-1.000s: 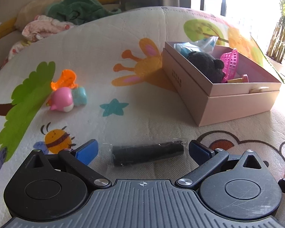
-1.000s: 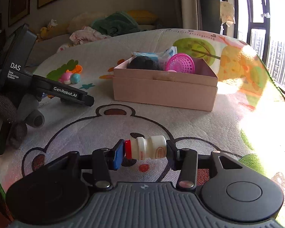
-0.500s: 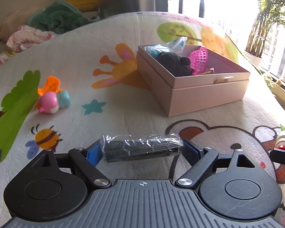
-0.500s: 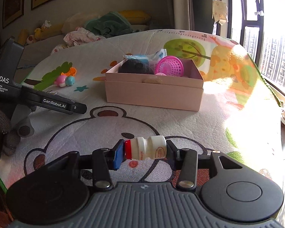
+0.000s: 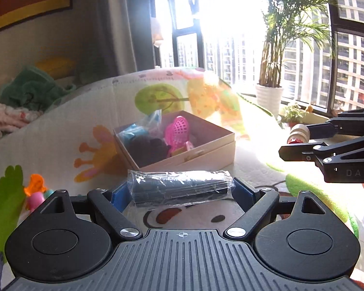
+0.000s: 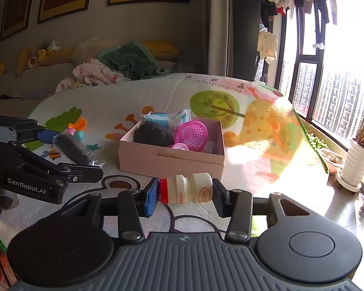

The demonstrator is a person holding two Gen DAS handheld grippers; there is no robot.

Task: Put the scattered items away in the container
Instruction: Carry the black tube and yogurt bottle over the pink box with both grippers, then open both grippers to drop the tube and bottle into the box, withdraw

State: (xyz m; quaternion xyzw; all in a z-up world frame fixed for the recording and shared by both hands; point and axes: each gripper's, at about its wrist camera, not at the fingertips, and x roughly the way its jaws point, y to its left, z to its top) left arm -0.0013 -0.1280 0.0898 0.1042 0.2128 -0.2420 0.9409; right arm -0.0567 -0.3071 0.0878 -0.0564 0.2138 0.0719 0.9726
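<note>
While the pink box (image 6: 171,161) sat open on the cartoon-printed play mat (image 6: 230,174), towards the mat's far edge, it already held a black plush lump (image 6: 153,133), a pink mesh basket (image 6: 194,133) and a crinkled blue-and-clear packet (image 6: 167,116). The left gripper (image 5: 180,190) pinched a black roll in clear wrap (image 5: 180,187) lengthwise between its blue pads, above the mat and just short of the box's near corner. The right gripper (image 6: 185,191) was clamped end to end on a small white bottle with a red cap (image 6: 185,188), which lay sideways between the pads, in front of the box's near wall. In the left wrist view that bottle showed at the right edge, raised above the mat. A cluster of small toys (image 6: 76,128), orange, pink and teal, lay on the mat towards its left edge, well apart from the box. Beyond the mat's far edge a sofa (image 6: 36,77) carried heaped clothes (image 6: 123,65); a potted palm (image 5: 270,97) stood by the window past the right edge.
</note>
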